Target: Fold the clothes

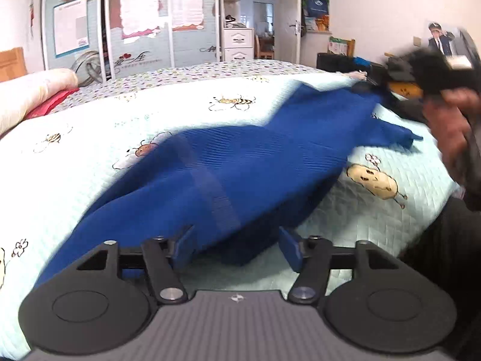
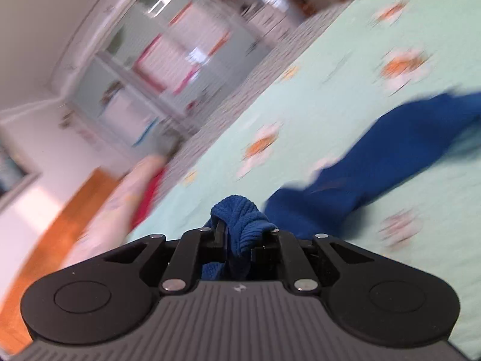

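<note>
A blue ribbed knit garment [image 1: 255, 162] lies stretched across the pale quilted bed [image 1: 90, 126], running from near me to the far right. My left gripper [image 1: 237, 249] is open just above the bed; the garment's near folded edge lies between its blue pads [image 1: 290, 251], which stand wide apart and do not press on it. My right gripper [image 2: 240, 240] is shut on a bunched end of the same blue garment [image 2: 237, 219], and the rest of the cloth [image 2: 375, 162] trails to the right. The right wrist view is tilted and blurred. In the left wrist view, a person's hand [image 1: 451, 126] shows blurred at the right.
A cream pillow [image 1: 33, 93] over a red item [image 1: 51, 102] sits at the bed's far left. Dark clothes and boxes [image 1: 354, 63] crowd the far right corner. Sliding wardrobe doors [image 1: 135, 24] and white drawers [image 1: 239, 43] stand beyond the bed.
</note>
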### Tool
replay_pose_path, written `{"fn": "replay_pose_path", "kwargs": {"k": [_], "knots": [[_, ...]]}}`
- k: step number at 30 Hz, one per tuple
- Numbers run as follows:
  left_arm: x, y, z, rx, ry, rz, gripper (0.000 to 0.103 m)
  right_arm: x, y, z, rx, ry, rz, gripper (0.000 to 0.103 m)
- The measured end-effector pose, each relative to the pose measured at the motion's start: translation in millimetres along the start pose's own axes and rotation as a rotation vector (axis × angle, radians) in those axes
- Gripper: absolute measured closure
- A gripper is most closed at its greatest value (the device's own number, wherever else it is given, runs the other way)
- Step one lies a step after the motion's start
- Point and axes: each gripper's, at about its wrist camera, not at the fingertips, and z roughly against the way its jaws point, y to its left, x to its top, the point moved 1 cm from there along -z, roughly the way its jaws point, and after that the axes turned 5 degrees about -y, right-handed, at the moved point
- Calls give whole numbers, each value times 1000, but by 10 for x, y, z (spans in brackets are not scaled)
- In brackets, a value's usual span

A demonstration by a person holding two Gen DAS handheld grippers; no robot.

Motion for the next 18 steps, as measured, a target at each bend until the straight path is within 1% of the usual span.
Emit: {"fn": "replay_pose_path", "kwargs": {"k": [1,2,3,4,5,6,7,8,10,12,13,14,16,17,18], "knots": [[-7,5,-32,9,10,3,39,-25,-91,20,-21,22,-8,89],[-18,17,-67,15,22,9,38,-50,-181,40,-42,44,-16,85],[-30,51,-94,20,37,23,38,-95,-256,58,-55,66,-28,83],[-42,86,-120,25,52,38,38,-180,-288,71,-50,88,-40,79],[-41,124,-144,33,65,60,38,-269,-294,85,-39,106,-38,68],[-41,162,-168,41,77,81,38,-356,-289,89,-28,126,-35,61],[-51,199,-183,48,83,105,38,-431,-270,73,-18,149,-29,49],[-68,261,-192,57,91,132,37,-480,-257,43,-6,174,-25,46],[-83,390,-236,85,115,190,37,-545,-226,-20,16,215,-21,47],[-110,461,-271,99,129,230,36,-558,-188,-44,46,225,-5,61],[-119,491,-262,98,124,232,40,-550,-144,-51,62,223,2,72],[-127,522,-253,97,119,234,59,-513,-93,-36,78,211,4,77],[-22,555,-238,126,93,202,90,-414,13,-2,116,180,2,84],[31,572,-231,141,80,186,94,-299,79,21,144,149,-8,88],[148,616,-206,163,37,159,94,-184,145,44,172,118,-18,89]]}}
